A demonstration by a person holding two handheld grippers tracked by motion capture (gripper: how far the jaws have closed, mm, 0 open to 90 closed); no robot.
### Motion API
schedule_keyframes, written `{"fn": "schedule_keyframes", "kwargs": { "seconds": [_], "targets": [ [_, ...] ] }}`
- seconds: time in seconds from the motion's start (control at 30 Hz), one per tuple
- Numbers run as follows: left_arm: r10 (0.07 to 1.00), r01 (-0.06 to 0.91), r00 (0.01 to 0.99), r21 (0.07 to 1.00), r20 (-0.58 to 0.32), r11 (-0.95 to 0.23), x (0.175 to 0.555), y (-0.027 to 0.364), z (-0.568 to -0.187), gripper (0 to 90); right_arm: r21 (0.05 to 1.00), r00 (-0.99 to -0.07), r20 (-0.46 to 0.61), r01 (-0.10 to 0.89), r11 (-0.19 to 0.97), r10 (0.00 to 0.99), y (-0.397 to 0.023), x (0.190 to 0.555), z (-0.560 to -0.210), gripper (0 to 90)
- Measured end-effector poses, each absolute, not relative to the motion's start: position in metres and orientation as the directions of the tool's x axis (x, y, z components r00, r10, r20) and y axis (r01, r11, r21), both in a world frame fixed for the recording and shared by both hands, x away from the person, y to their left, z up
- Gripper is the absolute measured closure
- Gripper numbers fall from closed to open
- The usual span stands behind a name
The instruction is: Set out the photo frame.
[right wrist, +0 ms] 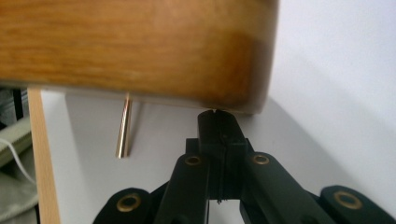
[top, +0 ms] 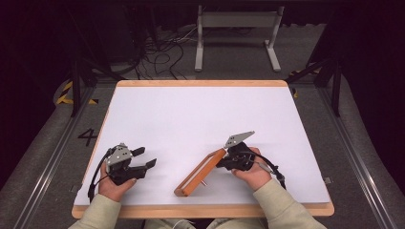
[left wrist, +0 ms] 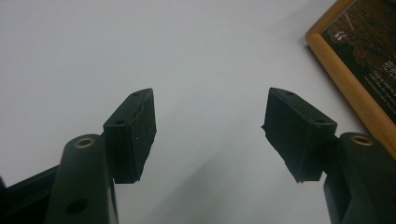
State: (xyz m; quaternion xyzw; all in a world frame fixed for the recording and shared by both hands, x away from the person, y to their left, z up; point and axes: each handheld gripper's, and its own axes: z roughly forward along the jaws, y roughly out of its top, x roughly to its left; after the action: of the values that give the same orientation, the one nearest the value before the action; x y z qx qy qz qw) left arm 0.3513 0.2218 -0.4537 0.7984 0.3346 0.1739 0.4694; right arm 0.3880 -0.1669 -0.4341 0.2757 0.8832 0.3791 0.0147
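High view: wooden-framed picture frame with a dark printed face (top: 199,172) is tipped up on its long edge near the middle-right of the white desk (top: 191,114), one corner against the right tongs (top: 224,160). Right gripper view: those jaws are pressed fully together, tips under the frame's wooden corner (right wrist: 140,51), brass stand pin (right wrist: 123,126) poking out beside; looks like propping, not a pinch. Left tongs (top: 145,157) spread wide, nothing between, resting near left. Step judged: raising/flipping the frame. Next needs steady push over, left tongs supporting the far edge.
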Motion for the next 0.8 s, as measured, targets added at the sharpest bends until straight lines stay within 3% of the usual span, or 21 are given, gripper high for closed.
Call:
{"fn": "schedule_keyframes", "kwargs": {
  "seconds": [0.8],
  "targets": [
    [0.686, 0.367, 0.727, 0.863, -0.035, -0.346, 0.358, 0.217, -0.455, 34.8, 0.664, -0.826, 0.204, 0.511, 0.546, 0.526, -0.127, 0.432, -0.427, 90.0]
  ]
}}
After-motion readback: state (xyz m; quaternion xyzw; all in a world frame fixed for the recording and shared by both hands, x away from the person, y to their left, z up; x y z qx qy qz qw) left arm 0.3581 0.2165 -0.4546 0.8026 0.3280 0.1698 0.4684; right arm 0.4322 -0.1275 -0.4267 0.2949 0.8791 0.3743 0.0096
